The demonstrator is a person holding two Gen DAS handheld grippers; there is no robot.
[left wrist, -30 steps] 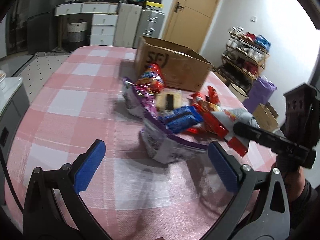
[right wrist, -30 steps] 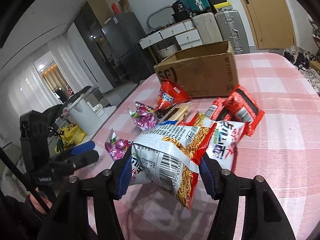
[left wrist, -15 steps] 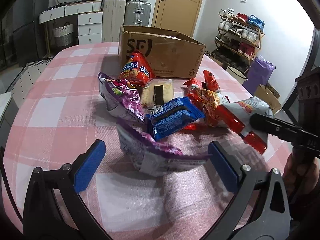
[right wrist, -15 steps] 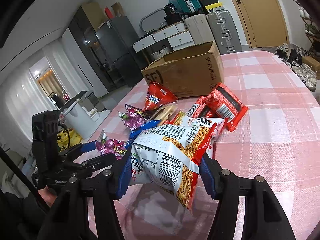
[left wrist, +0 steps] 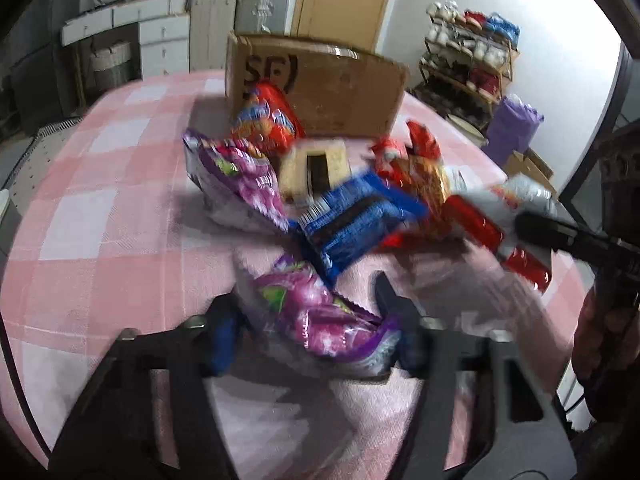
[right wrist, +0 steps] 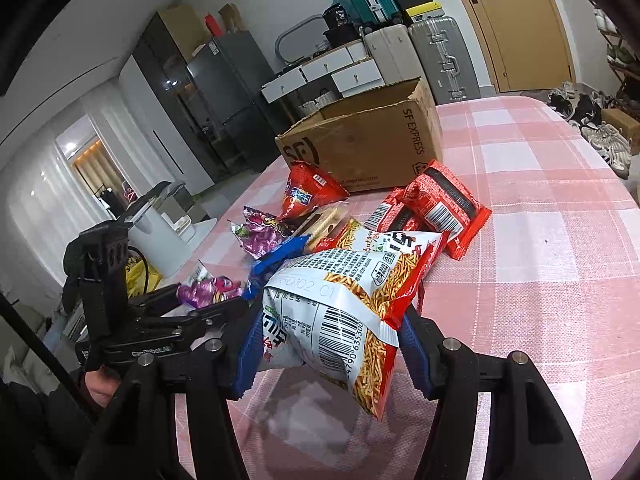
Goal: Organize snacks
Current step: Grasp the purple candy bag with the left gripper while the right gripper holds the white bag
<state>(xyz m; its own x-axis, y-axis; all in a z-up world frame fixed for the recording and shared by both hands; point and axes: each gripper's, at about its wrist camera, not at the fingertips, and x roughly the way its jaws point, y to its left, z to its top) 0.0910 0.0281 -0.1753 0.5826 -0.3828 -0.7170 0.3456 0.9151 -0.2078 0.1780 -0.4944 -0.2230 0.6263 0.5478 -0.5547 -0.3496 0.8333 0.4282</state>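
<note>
On pink checked tablecloth (right wrist: 540, 208), cardboard box (right wrist: 360, 152), possibly kitchen

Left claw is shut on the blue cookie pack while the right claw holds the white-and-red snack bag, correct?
Not quite. The left wrist view shows the left claw shut on the purple snack bag, not the blue cookie pack. The right claw does hold the white-and-red snack bag.

Two purple bags (left wrist: 320, 320) — one box (left wrist: 320, 84)

The box (right wrist: 362, 148) reads "SF EXPRESS" on its side — a large "SF" on its end. The white bag (right wrist: 340, 316) carries a barcode with digits "4790 635300".
</note>
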